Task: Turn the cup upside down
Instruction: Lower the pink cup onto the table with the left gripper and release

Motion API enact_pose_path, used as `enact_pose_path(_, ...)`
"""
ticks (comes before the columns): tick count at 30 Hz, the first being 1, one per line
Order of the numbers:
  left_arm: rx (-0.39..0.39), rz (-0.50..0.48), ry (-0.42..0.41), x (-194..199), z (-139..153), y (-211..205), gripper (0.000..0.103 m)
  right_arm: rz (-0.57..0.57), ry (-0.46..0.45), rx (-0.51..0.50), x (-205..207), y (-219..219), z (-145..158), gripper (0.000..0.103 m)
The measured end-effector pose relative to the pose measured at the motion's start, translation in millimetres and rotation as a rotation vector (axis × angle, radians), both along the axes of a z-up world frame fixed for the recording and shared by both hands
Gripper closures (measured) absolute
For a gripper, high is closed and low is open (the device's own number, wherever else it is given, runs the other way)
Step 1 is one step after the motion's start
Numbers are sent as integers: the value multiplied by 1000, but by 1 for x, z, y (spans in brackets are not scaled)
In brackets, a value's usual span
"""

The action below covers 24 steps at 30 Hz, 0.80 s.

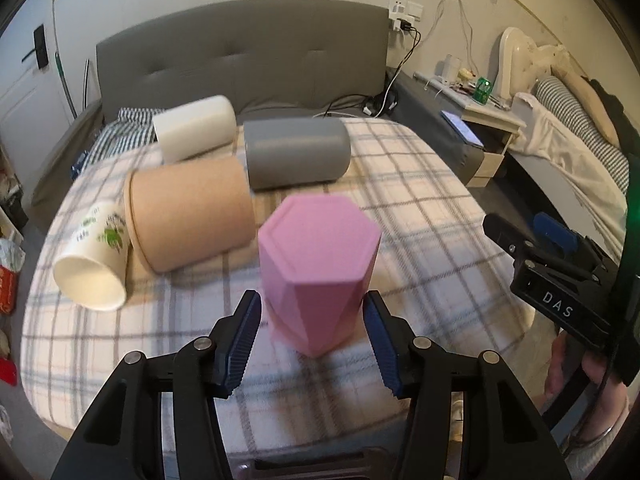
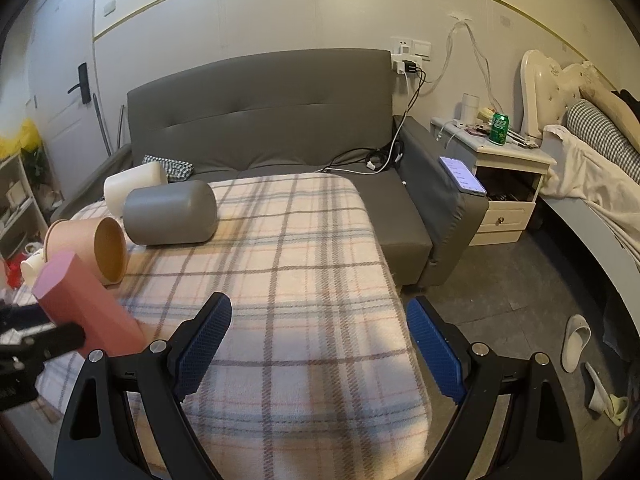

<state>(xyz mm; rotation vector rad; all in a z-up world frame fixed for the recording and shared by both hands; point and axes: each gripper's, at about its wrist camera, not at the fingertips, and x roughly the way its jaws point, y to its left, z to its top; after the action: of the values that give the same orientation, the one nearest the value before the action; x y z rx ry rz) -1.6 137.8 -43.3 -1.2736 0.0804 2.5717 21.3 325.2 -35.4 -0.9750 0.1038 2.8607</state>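
Observation:
A pink faceted cup (image 1: pixel 318 272) stands upside down on the plaid cloth, its closed base up; it also shows at the left of the right wrist view (image 2: pixel 80 312). My left gripper (image 1: pixel 314 320) is open, its blue pads on either side of the cup's lower part, with small gaps. My right gripper (image 2: pixel 320 340) is open and empty over the cloth's near right part. It also shows at the right edge of the left wrist view (image 1: pixel 532 248).
A grey cup (image 1: pixel 296 152), a white cup (image 1: pixel 196 126), a tan cup (image 1: pixel 188 216) and a printed paper cup (image 1: pixel 96 256) lie on their sides on the plaid-covered table (image 2: pixel 300 260). A grey sofa (image 2: pixel 260 120) stands behind, and a nightstand (image 2: pixel 508 176) and bed lie to the right.

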Motion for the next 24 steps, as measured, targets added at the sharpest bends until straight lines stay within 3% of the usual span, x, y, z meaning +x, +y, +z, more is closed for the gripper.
enact_pose_path(6,-16,-28,52,12,3,2,44,32,16,15,4,-12,6,13)
enact_pose_path(13,30,-30,88,19,13,-9,43,48,40,22,9,-30,16,13)
enact_pose_path(24,90,58,192,12,40,-48,43,67,88,2,22,-60,37,13)
